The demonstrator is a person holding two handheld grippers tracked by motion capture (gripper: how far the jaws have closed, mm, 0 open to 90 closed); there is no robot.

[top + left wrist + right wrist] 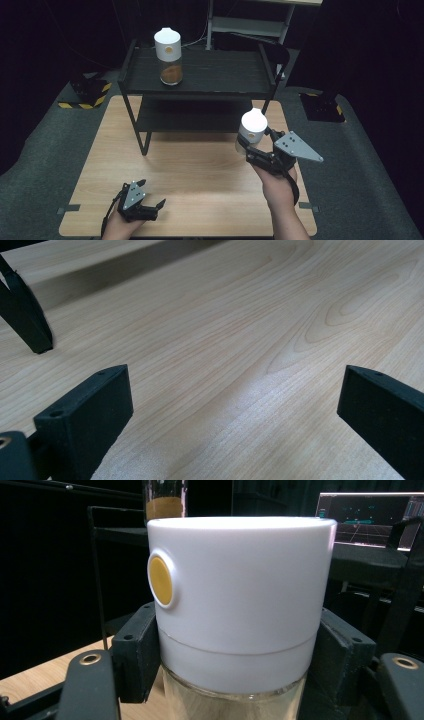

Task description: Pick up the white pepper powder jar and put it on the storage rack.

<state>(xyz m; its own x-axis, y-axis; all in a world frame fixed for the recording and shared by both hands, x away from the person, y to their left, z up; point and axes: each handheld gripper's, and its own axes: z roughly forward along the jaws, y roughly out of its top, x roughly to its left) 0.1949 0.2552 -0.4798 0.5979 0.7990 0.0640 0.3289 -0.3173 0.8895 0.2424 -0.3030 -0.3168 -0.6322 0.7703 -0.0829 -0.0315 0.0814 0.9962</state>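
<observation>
Right now my right gripper (251,146) is pinching a clear glass jar with a tall white plastic cap and a round yellow button (252,131), one jaw pressed to each side just under the cap's lower edge, as the right gripper view shows. I hold the jar upright, its long axis vertical, above the right part of the light wooden table (200,170), near the front right corner of the black two-tier metal shelf (210,75).

The relation that matters is this: the shelf lies beyond and to the left of the held jar, and its top tier sits higher than the jar. On that top tier, towards its left, stands a second jar of the same kind holding brown powder (169,56), also upright. I judge the free room to the right of it is the likely place for mine, so the jar would go up, then away and left.

My left gripper (151,196) is spread wide and holds nothing, low over the near left of the table, well apart from both jars. The right hand is far nearer.
</observation>
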